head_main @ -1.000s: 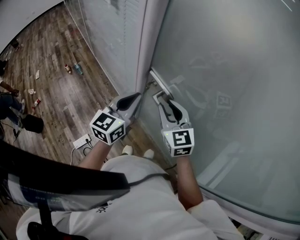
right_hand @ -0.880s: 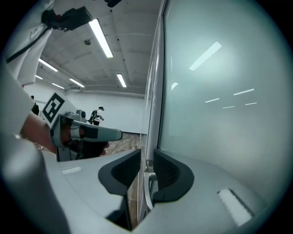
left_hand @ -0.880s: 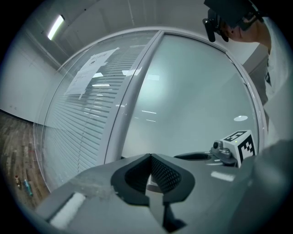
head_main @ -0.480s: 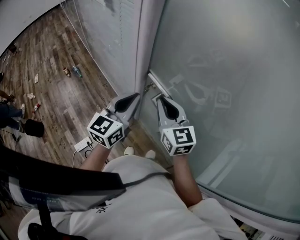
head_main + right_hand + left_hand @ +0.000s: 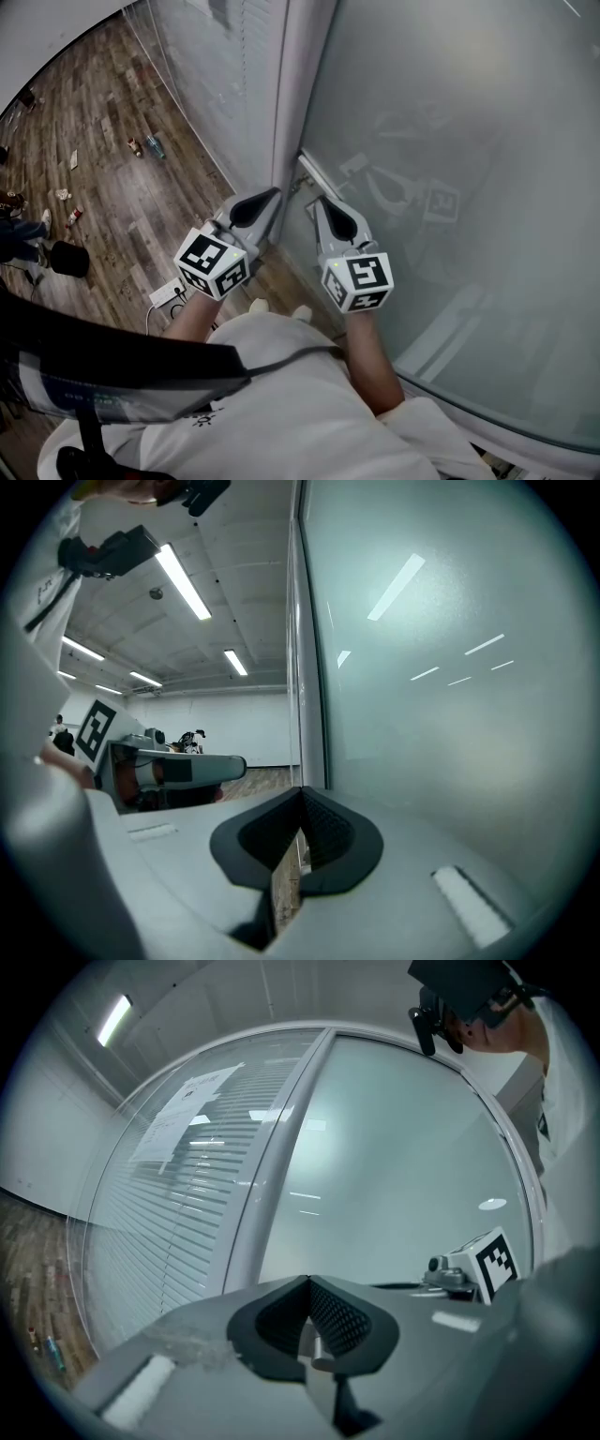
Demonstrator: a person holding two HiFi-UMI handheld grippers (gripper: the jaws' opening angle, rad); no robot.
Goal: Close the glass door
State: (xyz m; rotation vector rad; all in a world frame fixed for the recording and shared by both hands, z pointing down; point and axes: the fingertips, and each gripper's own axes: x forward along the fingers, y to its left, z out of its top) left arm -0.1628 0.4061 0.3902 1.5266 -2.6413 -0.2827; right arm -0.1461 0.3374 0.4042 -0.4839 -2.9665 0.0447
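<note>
Pressed close to a frosted glass door (image 5: 450,141), a person holds a gripper in each hand, both pointed at the door's left edge. The door fills the head view from 12 to 4 o'clock. Its edge stands just beside a white post (image 5: 298,84), and whether the seam between them is fully shut cannot be told. A slim handle (image 5: 316,174) slants across the glass at 12 o'clock of the right gripper (image 5: 314,199), just beyond its tips. That gripper's jaws are pressed together with nothing between them. The left gripper (image 5: 274,193), near the right one at its 9 o'clock, points at the post, its jaws likewise closed and empty. Past the post, at 11 o'clock, a glass wall with blinds (image 5: 220,66) runs away from the person. Glass and post wall off everything from 11 round to 4 o'clock. Open room lies toward 9 and 10 o'clock, where the wood floor (image 5: 112,206) spreads out, with two small bottles (image 5: 147,146) lying well apart from the person and a power strip (image 5: 163,283) near the feet at 8 o'clock
</note>
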